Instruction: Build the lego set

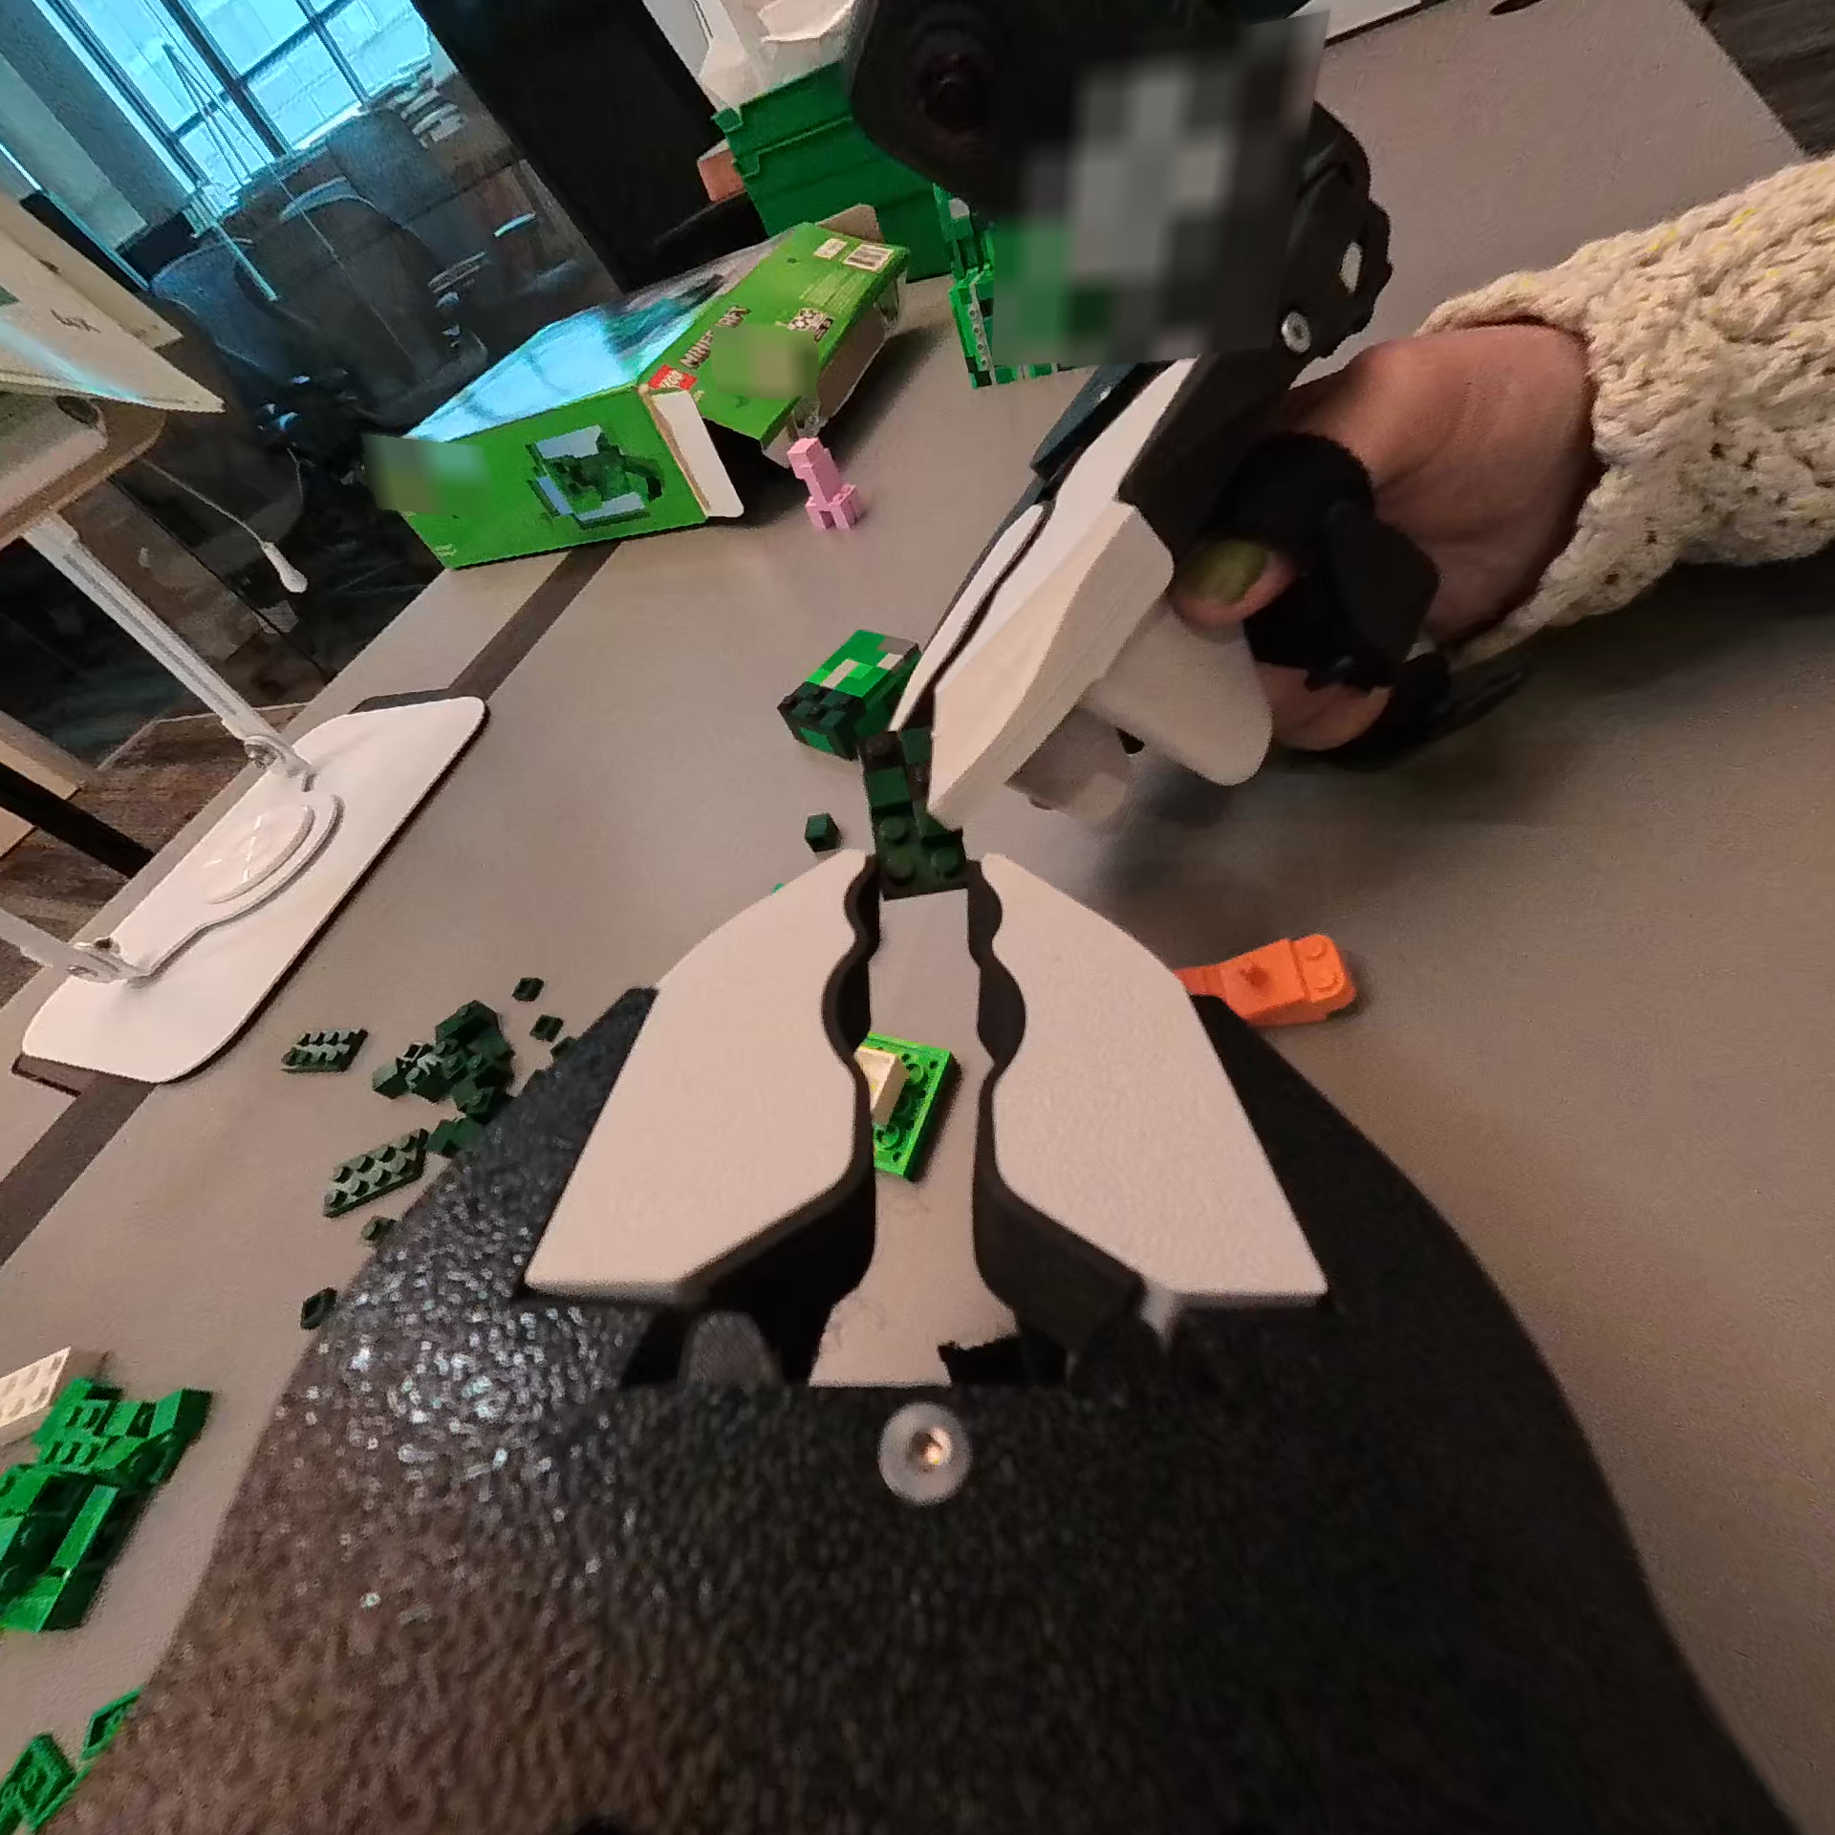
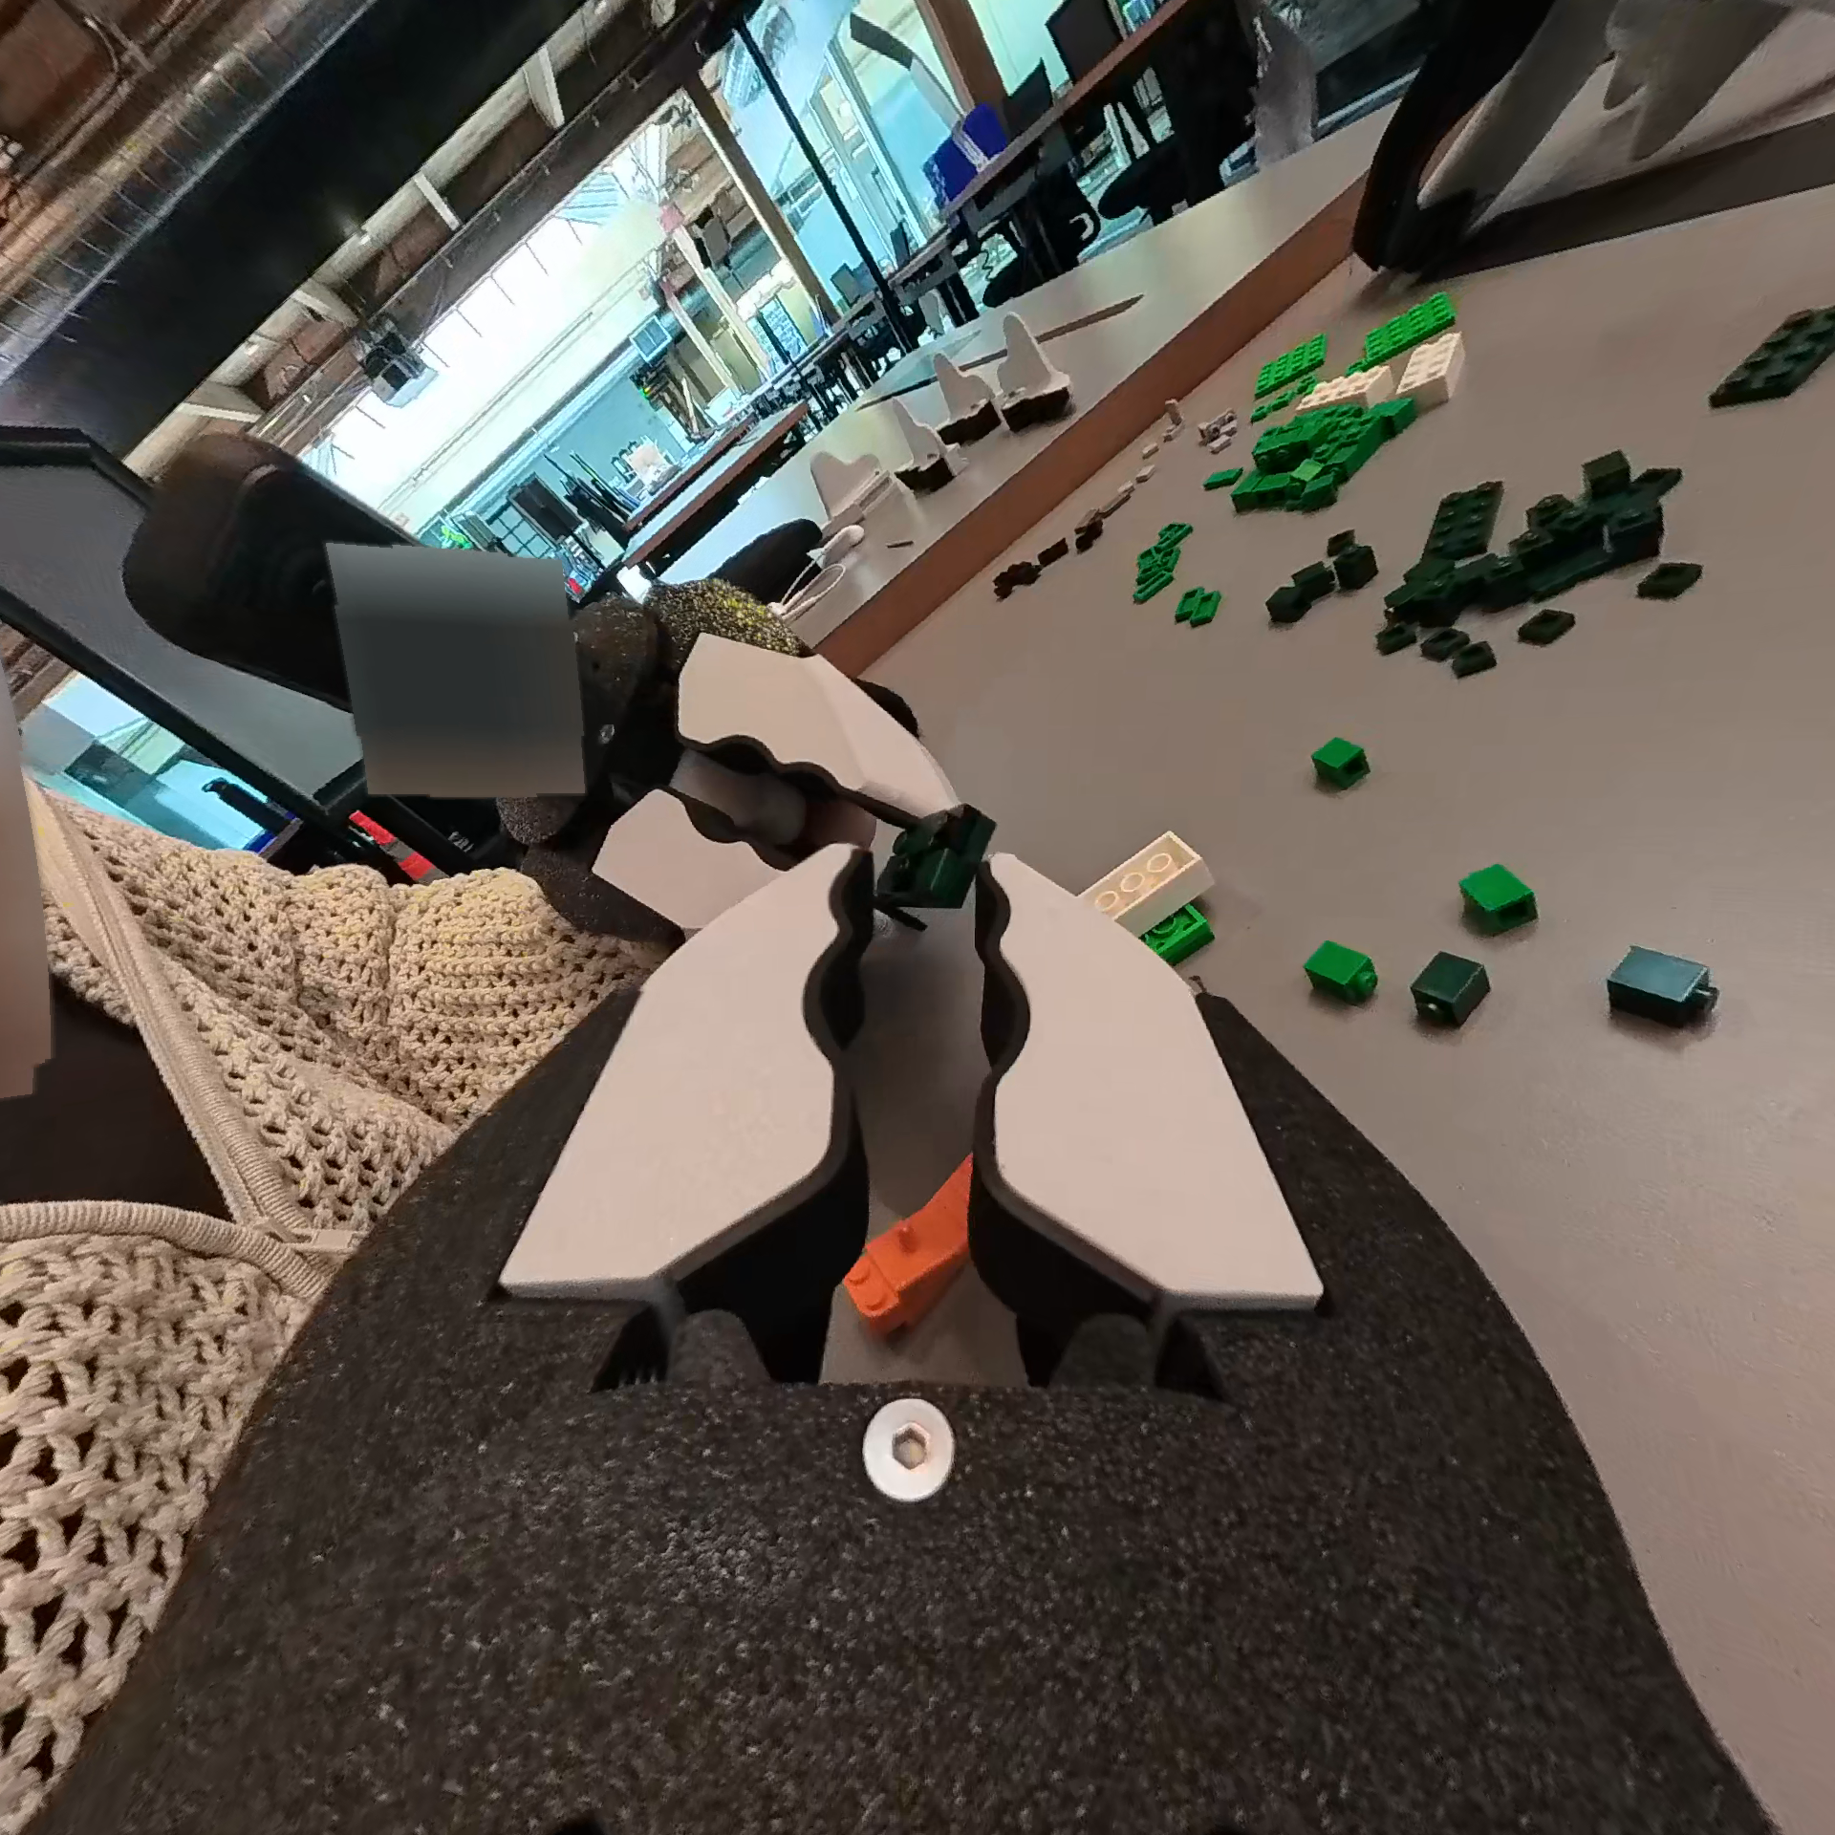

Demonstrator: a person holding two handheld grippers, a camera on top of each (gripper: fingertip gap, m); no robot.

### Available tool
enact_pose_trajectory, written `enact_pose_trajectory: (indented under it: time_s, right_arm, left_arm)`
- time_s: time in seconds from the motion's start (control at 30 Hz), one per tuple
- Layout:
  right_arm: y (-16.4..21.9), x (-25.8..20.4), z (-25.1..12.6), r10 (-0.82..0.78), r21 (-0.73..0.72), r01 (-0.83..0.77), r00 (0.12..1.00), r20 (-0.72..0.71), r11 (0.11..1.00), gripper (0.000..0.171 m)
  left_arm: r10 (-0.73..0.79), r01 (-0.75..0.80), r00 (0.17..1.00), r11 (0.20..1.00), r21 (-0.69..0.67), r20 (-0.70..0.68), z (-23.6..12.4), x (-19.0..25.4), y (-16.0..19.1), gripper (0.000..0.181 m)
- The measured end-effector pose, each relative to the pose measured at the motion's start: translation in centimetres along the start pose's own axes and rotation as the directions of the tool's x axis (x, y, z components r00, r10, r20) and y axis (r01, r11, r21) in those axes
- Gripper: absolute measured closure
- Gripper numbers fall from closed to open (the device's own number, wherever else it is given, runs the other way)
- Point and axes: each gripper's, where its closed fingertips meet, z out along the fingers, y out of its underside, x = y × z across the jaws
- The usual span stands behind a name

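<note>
My left gripper (image 1: 923, 879) is shut on the lower end of a small dark green lego assembly (image 1: 909, 804), held above the grey table (image 1: 1390, 1241). My right gripper (image 1: 923, 735) comes in from the upper right and grips the assembly's upper part. In the right wrist view my right gripper (image 2: 928, 874) is shut on the same assembly (image 2: 938, 854), and the left gripper (image 2: 884, 829) meets it from the left. A green pixel-patterned block (image 1: 854, 685) sits by the assembly's top; I cannot tell whether it is joined.
An orange brick separator (image 1: 1271, 978) lies on the table under the grippers. A bright green plate with a white piece (image 1: 909, 1102) is below. Loose dark green bricks (image 1: 437, 1072) and bright green bricks (image 1: 70, 1489) lie left. A green box (image 1: 616, 437), pink figure (image 1: 829, 487) and white stand base (image 1: 268, 874) are beyond. Left and right tips are no more than a few centimetres apart. My left gripper's tips are some 8 cm from the orange brick separator (image 1: 1271, 978). Look for it in the right wrist view (image 2: 911, 1260) too.
</note>
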Motion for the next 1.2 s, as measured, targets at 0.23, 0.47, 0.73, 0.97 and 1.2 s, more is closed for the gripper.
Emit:
enact_pose_trajectory:
  time_s: [0.23,0.47,0.73,0.97,1.2]
  right_arm:
    - [0.1,-0.1,0.0,-0.020,-0.015,0.020,1.000,0.003,1.000,0.159]
    - [-0.7,-1.8,-0.4,-0.269,0.045,0.267,0.963,0.026,0.963,0.161]
    - [-1.5,-4.8,-1.3,-0.704,0.184,0.698,0.709,-0.043,0.692,0.162]
    - [-1.2,-4.5,-1.3,-0.701,0.178,0.695,0.712,-0.037,0.697,0.162]
    - [-0.8,-2.5,-1.1,-0.548,0.114,0.547,0.836,-0.028,0.829,0.159]
  left_arm:
    - [0.009,-0.009,1.000,1.000,-0.006,0.002,0.1,0.1,0.0,0.165]
    - [0.134,-0.138,0.988,0.989,0.046,0.075,-0.5,0.1,-1.3,0.165]
    - [0.354,-0.400,0.900,0.903,0.157,0.254,-2.0,0.7,-4.3,0.165]
    - [0.368,-0.411,0.895,0.900,0.148,0.251,-2.0,0.7,-4.2,0.165]
    - [0.187,-0.199,0.976,0.975,0.097,0.114,-1.0,0.3,-2.4,0.165]
